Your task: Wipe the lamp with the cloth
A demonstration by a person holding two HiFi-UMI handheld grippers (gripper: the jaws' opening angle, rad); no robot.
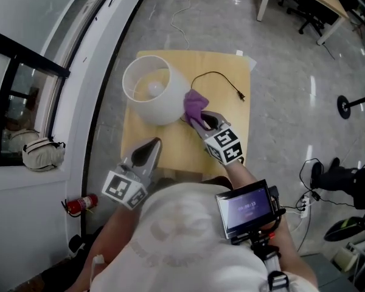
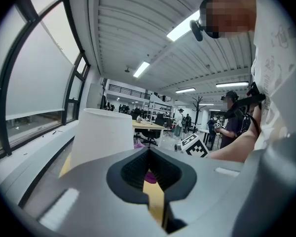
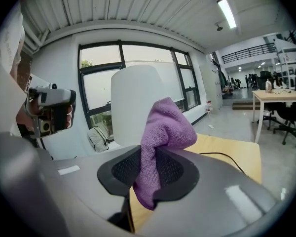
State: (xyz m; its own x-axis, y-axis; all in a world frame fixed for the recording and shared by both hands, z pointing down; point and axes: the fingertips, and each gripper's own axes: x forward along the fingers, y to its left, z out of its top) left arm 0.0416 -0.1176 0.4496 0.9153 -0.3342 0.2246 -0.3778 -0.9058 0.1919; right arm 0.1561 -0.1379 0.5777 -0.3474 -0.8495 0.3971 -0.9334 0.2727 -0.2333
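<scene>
The right gripper [image 3: 148, 168] has its jaws clamped on the cloth [image 3: 164, 128], a purple wad bunched out past the tips. In the head view the wad appears to touch the right flank of the lamp [image 1: 153, 96], which stands far left on the table [image 1: 231, 72].

The left gripper [image 2: 148, 168], jaws together and empty, hangs near the lamp but clear of it.

To wipe well, press only the wad on the shade and sweep round it lightly. The shade looks light, so it may tip. Keep off the cord [image 1: 222, 81].

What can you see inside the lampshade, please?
A round white bulb shows inside the lampshade. Whatever lies beneath the bulb is covered by the lampshade.
</scene>
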